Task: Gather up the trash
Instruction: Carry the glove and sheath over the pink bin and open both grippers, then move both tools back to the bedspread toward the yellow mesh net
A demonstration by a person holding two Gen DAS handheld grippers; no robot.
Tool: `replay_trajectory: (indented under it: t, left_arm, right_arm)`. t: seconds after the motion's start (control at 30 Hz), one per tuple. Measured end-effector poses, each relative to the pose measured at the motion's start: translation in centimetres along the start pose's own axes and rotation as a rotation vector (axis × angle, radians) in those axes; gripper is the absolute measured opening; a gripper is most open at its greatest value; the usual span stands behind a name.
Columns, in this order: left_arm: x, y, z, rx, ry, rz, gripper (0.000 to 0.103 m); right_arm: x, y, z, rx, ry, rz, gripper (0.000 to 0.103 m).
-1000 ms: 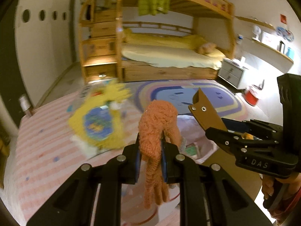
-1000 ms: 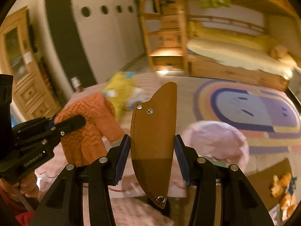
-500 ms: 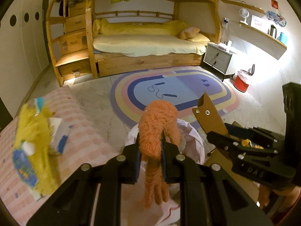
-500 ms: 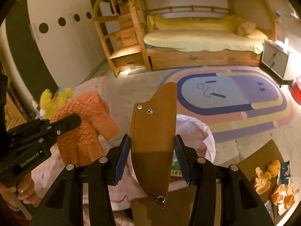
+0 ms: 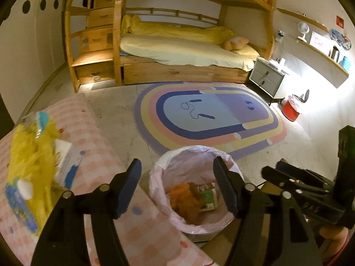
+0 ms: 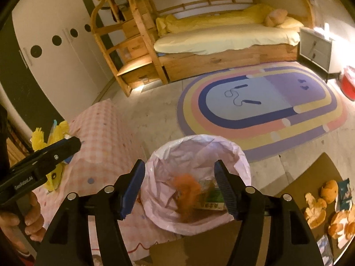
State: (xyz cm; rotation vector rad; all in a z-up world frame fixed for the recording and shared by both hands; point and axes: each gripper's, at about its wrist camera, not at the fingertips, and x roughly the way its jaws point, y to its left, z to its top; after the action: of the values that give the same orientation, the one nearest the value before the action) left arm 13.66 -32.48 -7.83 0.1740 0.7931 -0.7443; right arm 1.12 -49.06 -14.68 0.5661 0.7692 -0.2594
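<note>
A waste bin lined with a pink bag [image 5: 164, 166] [image 6: 239, 153] stands on the floor below both grippers. An orange knitted glove [image 5: 182, 199] [image 6: 187, 186] lies inside it beside a green carton [image 5: 207, 197] [image 6: 210, 197]. The brown sheath is hard to make out in the bin. My left gripper [image 5: 177, 186] is open and empty above the bin. My right gripper [image 6: 178, 184] is open and empty above it too. The right gripper shows at the right in the left wrist view [image 5: 273, 175].
A pink checked surface [image 5: 93, 146] at the left holds a yellow fluffy item with packets [image 5: 28, 153]. Orange peels and wrappers [image 6: 328, 208] lie on brown cardboard [image 6: 310, 177] at the right. A rainbow rug [image 5: 208, 115], bunk bed and red bin [image 5: 292, 109] are beyond.
Both grippers opened. The orange glove dropped from the left one and the brown sheath from the right one, into the bin.
</note>
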Motion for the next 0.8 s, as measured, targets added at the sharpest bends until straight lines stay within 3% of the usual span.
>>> replay_trajectory:
  t: [0.47, 0.8]
  left_arm:
    - [-9.7, 1.7, -3.3, 0.023, -0.102, 0.059, 0.065]
    - [-15.5, 8.0, -6.9, -0.061, -0.114, 0.171, 0.066]
  right_arm:
    - [-5.9, 6.9, -1.3, -0.108, -0.048, 0.067, 0.065]
    - [-6.4, 14.8, -3.0, -0.271, -0.012, 0.146, 0.065]
